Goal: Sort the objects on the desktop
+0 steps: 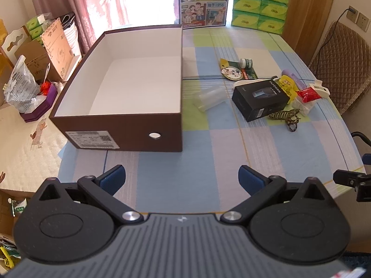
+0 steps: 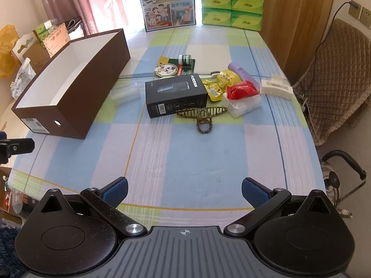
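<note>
Hovering wide open, empty: left tool (image 1: 182,178), right tool (image 2: 184,191).

This is a lived-in home, most likely a dining corner. Ahead of the tongs, a checked cloth (image 2: 208,157) in blue, green and lilac covers the tabletop. Beyond it, pink curtains (image 2: 92,2) hang at a bright window, with stacked green tissue packs (image 2: 231,2) and a milk carton box (image 2: 168,2) at the far edge. To the right stands a chair with a quilted brown cover (image 2: 336,81) below wall sockets (image 2: 360,11); to the left, cardboard boxes and bags (image 1: 34,53) pile up.
</note>
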`<move>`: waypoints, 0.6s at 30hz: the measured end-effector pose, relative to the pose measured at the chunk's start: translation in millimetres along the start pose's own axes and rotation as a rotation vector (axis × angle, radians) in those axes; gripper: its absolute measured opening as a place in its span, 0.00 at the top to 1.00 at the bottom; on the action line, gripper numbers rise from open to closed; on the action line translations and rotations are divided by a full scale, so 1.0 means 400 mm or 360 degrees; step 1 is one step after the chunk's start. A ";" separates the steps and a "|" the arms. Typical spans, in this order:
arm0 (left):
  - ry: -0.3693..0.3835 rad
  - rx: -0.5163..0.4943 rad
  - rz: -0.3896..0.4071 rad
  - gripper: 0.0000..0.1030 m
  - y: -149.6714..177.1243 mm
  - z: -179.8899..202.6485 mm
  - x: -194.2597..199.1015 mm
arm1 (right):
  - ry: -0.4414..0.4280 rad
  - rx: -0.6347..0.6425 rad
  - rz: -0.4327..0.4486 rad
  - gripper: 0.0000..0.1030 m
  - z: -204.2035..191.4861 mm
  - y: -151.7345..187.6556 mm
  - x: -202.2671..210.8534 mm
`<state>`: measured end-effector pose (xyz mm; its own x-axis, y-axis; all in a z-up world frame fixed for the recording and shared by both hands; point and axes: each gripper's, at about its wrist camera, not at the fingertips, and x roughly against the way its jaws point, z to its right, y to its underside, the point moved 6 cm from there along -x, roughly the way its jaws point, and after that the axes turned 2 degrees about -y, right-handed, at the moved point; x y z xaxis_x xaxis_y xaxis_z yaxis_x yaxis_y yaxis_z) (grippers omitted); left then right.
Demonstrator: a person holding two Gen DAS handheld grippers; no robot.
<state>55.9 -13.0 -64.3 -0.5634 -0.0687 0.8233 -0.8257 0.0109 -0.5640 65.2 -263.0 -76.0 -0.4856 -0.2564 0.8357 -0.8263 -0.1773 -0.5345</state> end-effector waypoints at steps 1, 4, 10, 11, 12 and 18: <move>0.0003 -0.0008 0.0004 0.01 -0.002 0.007 0.000 | -0.0014 0.0010 -0.0001 0.02 0.004 -0.003 -0.002; 0.0017 -0.0023 0.0012 0.01 -0.007 0.030 -0.003 | -0.0023 0.0006 -0.0006 0.02 0.023 -0.013 -0.008; 0.0037 -0.0024 -0.0009 0.01 -0.022 0.077 -0.033 | -0.0012 0.0000 0.0013 0.02 0.078 -0.030 -0.016; 0.0042 -0.0023 -0.0016 0.01 -0.025 0.084 -0.038 | -0.0014 0.0003 0.0019 0.02 0.086 -0.031 -0.017; 0.0049 -0.0021 -0.0020 0.01 -0.027 0.091 -0.044 | -0.0017 0.0000 0.0027 0.02 0.098 -0.035 -0.019; 0.0101 -0.0037 -0.0007 0.01 -0.046 0.141 -0.077 | -0.0018 -0.0002 0.0071 0.02 0.160 -0.061 -0.028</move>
<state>90.2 -67.6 -82.7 -0.5601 -0.0056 0.8284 -0.8280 0.0340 -0.5596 109.0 -316.5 -80.4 -0.5186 -0.2749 0.8096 -0.8043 -0.1646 -0.5710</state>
